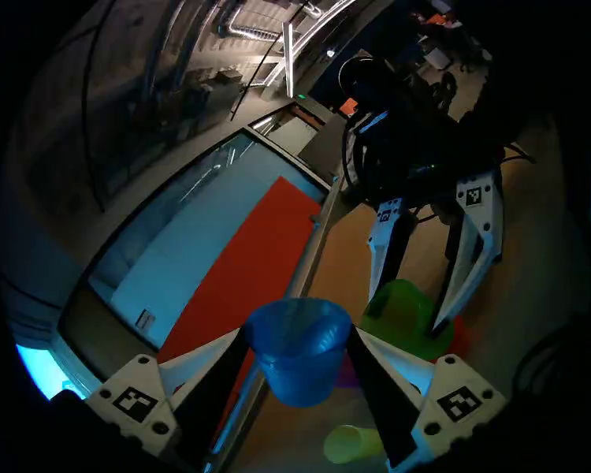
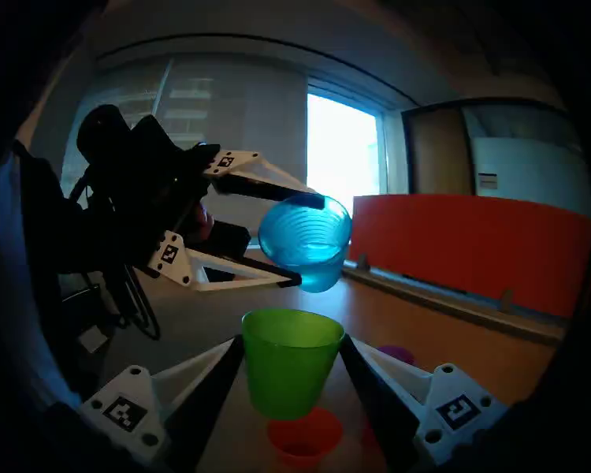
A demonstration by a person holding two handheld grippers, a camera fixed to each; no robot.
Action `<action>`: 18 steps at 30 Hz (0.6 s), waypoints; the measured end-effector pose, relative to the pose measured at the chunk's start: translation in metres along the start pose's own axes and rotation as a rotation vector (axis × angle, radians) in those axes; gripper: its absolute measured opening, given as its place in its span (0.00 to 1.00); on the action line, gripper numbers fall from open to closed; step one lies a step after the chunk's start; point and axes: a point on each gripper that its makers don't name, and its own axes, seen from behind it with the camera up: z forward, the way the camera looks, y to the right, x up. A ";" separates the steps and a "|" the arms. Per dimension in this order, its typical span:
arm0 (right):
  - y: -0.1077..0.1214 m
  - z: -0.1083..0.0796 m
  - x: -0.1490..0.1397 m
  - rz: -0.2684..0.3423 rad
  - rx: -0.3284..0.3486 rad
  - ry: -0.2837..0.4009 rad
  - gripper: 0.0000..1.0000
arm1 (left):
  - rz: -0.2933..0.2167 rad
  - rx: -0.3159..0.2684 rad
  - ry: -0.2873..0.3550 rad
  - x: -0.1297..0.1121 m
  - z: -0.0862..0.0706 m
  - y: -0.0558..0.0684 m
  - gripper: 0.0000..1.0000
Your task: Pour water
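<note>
Above, tilted blue cup (image 2: 305, 240) with water (image 2: 313, 266), green cup (image 2: 290, 359) below

A translucent blue cup (image 2: 305, 240) with a ribbed wall is held between the fingers of the left hand-held gripper (image 1: 298, 337). It is raised well clear of the surface (image 2: 406, 319) and tipped far over, its open mouth turned toward the green cup (image 2: 289, 363). The green cup, translucent and tapered, is gripped upright, mouth up, by the right hand-held gripper (image 2: 291, 340), lower than the blue cup and apart from it. Water cannot be made out in either.
</note>
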 end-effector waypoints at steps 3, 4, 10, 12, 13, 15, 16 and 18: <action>0.000 0.000 0.000 0.000 0.001 0.000 0.92 | 0.007 -0.003 0.002 0.002 0.000 0.000 0.87; 0.000 0.000 0.000 -0.001 0.002 0.000 0.92 | 0.009 -0.002 0.002 0.002 0.001 -0.001 0.87; -0.001 -0.002 0.001 -0.003 0.000 0.004 0.92 | 0.038 0.000 0.000 0.004 0.002 -0.002 0.87; -0.001 -0.003 0.002 -0.003 -0.001 0.006 0.92 | 0.045 0.000 -0.001 0.004 0.003 -0.001 0.87; 0.000 -0.003 0.002 -0.003 -0.002 0.007 0.92 | 0.045 -0.001 0.000 0.004 0.003 -0.001 0.87; 0.000 -0.003 0.002 -0.003 -0.004 0.009 0.93 | 0.042 -0.002 0.001 0.004 0.004 -0.001 0.87; 0.000 -0.004 0.002 -0.004 -0.005 0.010 0.93 | 0.040 -0.002 0.001 0.005 0.004 -0.001 0.87; 0.000 -0.004 0.002 -0.005 -0.006 0.011 0.92 | 0.039 -0.003 0.002 0.005 0.004 -0.002 0.87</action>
